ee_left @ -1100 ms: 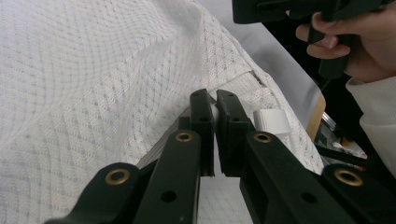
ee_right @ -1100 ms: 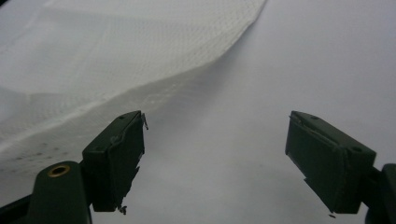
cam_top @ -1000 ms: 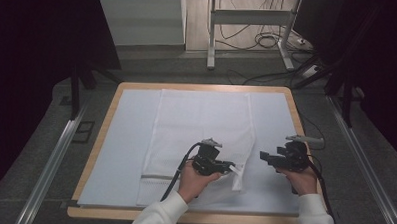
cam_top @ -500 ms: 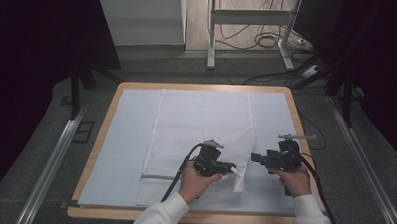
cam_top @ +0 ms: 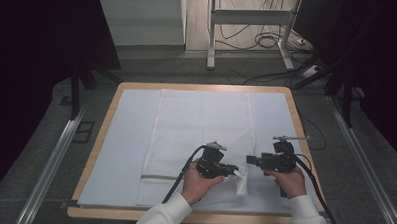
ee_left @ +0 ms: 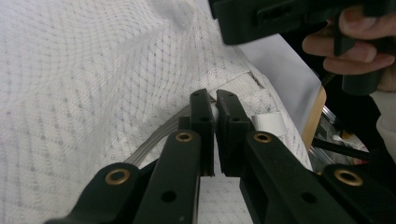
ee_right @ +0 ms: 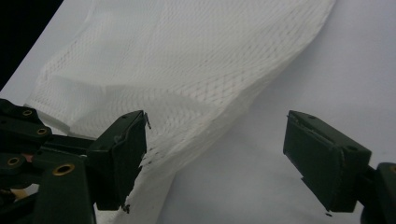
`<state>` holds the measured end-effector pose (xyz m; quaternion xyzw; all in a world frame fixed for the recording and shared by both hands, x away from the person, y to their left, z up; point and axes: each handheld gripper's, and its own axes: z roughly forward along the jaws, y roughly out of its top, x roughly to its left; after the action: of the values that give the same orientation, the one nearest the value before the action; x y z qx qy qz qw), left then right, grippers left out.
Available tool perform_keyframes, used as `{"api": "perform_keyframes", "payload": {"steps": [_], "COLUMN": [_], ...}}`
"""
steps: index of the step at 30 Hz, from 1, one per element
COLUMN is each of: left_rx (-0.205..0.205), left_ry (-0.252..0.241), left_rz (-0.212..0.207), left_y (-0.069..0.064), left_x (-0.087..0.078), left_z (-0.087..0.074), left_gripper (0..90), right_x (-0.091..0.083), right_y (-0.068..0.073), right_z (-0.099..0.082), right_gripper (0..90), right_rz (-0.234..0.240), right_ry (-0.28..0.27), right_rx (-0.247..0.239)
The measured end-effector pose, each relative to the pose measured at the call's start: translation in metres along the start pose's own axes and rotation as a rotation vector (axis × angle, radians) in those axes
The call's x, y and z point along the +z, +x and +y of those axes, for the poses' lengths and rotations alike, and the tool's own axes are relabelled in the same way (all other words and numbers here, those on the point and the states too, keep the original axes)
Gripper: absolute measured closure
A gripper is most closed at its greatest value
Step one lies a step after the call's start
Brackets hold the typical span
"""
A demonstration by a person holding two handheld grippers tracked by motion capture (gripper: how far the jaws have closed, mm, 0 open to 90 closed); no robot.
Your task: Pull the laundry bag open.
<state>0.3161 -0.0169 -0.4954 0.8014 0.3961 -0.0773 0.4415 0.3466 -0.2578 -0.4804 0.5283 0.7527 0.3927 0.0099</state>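
Table (cam_top: 104, 138): wooden-rimmed board w/ light sheet on top. White mesh cloth (cam_top: 201, 122) lies lengthwise down the centre of the sheet, running from 12 o'clock edge to 6 o'clock edge. Grey band (cam_top: 159, 177) crosses cloth near its 6 o'clock end.

Left gripper (cam_top: 233, 169): held in person's left hand (cam_top: 200, 182), near 6 o'clock edge, approx. centre of table. Jaws pressed together on a raised fold at cloth's 3 o'clock edge. In left gripper view, gripper (ee_left: 214, 112) has white fabric pinched between the two black jaws; mesh cloth (ee_left: 93, 84) spreads to 9 o'clock of jaws; a small white tag (ee_left: 268, 122) sits just beside jaws at 3 o'clock. Black cable (cam_top: 182, 174) trails from gripper toward 6 o'clock.

Right gripper (cam_top: 250, 160): held in right hand (cam_top: 288, 179), at 3 o'clock of left gripper, tip pointing toward 9 o'clock, close to the lifted fold. In right gripper view, gripper (ee_right: 215, 149) has jaws wide apart; lifted mesh edge (ee_right: 196, 107) lies at the 9 o'clock jaw, reaching into the gap. Contact w/ jaw pad: cannot tell. 3 o'clock jaw is over bare sheet (ee_right: 289, 74).

Both grippers near each other, not touching in high view.
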Motion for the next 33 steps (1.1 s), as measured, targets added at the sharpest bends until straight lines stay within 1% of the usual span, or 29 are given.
{"api": "perform_keyframes", "payload": {"steps": [3, 10, 14, 18, 20, 23, 25, 27, 28, 31, 33], "left_rx": [0.002, 0.005, 0.008, 0.011, 0.008, 0.008, 0.008, 0.01, 0.01, 0.01, 0.011], "left_ry": [0.004, 0.01, 0.014, 0.017, 0.014, 0.014, 0.015, 0.018, 0.019, 0.019, 0.023], "left_rz": [-0.002, -0.004, -0.004, -0.003, -0.004, -0.003, -0.003, -0.001, -0.001, 0.0, -0.001], "left_y": [-0.001, -0.002, -0.003, -0.004, -0.004, -0.004, -0.004, -0.004, -0.004, -0.004, -0.003], "left_x": [0.002, 0.005, 0.006, 0.007, 0.008, 0.009, 0.009, 0.009, 0.009, 0.009, 0.009], "left_z": [-0.001, -0.001, -0.002, -0.002, -0.002, -0.002, -0.002, -0.002, -0.002, -0.002, -0.002], "left_gripper": [86.8, 86.8, 86.8, 86.8, 86.8, 86.8, 86.8, 86.8, 86.8, 86.8, 86.8], "right_x": [0.006, 0.013, 0.02, 0.026, 0.028, 0.032, 0.035, 0.038, 0.039, 0.039, 0.04], "right_y": [0.001, 0.004, 0.004, 0.004, 0.005, 0.005, 0.005, 0.005, 0.006, 0.007, 0.009], "right_z": [-0.002, -0.004, -0.006, -0.007, -0.008, -0.009, -0.009, -0.009, -0.008, -0.008, -0.007], "right_gripper": [21.0, 22.1, 24.8, 27.7, 30.1, 37.0, 42.3, 51.3, 55.2, 71.1, 79.2], "right_rz": [0.006, 0.007, 0.014, 0.003, 0.016, 0.037, 0.065, 0.083, 0.088, 0.081, 0.083], "right_ry": [0.02, 0.037, 0.053, 0.074, 0.073, 0.079, 0.087, 0.095, 0.1, 0.11, 0.112], "right_rx": [0.007, 0.018, 0.027, 0.027, 0.03, 0.033, 0.031, 0.035, 0.029, 0.006, -0.007]}}
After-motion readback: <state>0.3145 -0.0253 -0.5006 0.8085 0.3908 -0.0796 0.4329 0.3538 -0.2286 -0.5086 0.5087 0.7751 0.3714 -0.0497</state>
